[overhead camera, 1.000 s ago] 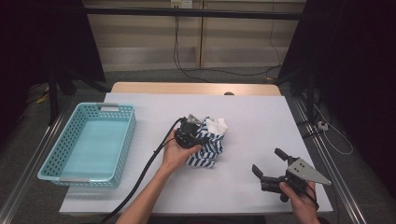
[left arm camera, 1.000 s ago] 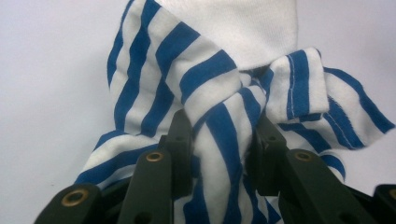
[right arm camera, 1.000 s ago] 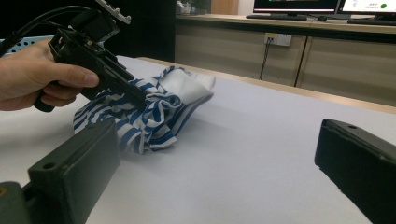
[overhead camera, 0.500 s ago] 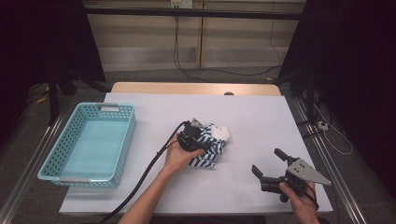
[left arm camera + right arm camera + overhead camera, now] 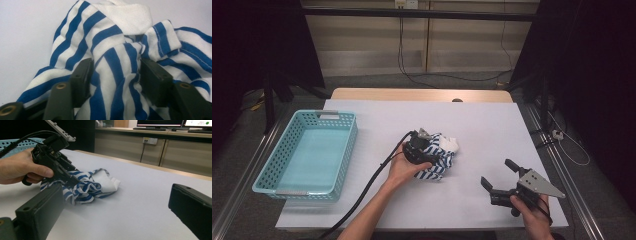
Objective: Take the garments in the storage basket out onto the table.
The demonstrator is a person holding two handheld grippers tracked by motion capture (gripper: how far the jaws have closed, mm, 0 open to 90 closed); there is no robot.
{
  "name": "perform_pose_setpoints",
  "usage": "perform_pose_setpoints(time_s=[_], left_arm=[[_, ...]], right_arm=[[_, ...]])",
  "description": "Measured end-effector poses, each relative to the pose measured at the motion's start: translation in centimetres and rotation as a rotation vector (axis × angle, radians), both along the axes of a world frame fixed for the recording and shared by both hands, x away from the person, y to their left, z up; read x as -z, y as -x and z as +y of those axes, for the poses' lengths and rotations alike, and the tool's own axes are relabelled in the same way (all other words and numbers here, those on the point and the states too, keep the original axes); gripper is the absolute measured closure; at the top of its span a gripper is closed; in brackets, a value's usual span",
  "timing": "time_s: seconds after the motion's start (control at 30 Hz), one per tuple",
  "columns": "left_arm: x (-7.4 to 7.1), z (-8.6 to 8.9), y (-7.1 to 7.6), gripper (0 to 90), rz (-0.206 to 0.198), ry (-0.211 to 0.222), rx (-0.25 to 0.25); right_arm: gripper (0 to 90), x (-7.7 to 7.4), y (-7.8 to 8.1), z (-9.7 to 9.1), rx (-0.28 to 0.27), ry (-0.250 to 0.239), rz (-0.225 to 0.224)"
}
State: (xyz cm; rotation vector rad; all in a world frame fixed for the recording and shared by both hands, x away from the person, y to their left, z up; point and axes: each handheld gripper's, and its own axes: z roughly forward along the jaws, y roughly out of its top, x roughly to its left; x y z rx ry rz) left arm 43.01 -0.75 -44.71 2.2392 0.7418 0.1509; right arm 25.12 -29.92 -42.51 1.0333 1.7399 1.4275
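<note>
A blue-and-white striped cloth (image 5: 441,159) lies crumpled on the white table near its middle. My left gripper (image 5: 426,152) points down into the heap from its left side. In the left gripper view a fold of the cloth (image 5: 112,37) stands between the two jaws of my left gripper (image 5: 116,65), which have just been opening; the fabric sits loosely between them. My right gripper (image 5: 496,172) rests low at the front right, open wide with nothing between its fingers. From the right gripper view (image 5: 116,195) I see the cloth (image 5: 87,186) and the left gripper (image 5: 71,178) on it.
A light blue plastic basket (image 5: 348,145) stands at the table's left side, with its rim (image 5: 25,142) showing behind the left hand. The left gripper's black cable (image 5: 362,192) trails to the front edge. A wooden strip (image 5: 422,95) runs along the far edge.
The cloth bundle has sunk and spread lower on the table under the left gripper, which shifted slightly right. The right gripper has stayed where it was.
</note>
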Motion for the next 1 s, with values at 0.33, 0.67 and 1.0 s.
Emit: perform_pose_setpoints(time_s=[0.33,0.67,1.0], left_arm=[[-0.1,1.2,0.0,6.8,-0.021,0.030,-0.050],[-1.5,2.0,0.5,3.9,-0.042,0.158,-0.045],[-2.9,3.4,2.3,5.2,-0.157,0.145,-0.066]], right_arm=[[0.0,0.0,-0.1,0.0,-0.004,0.000,-0.003],[0.0,0.2,-0.5,-0.1,0.027,-0.015,0.013],[0.0,-0.3,-1.8,0.9,0.018,0.008,0.014]])
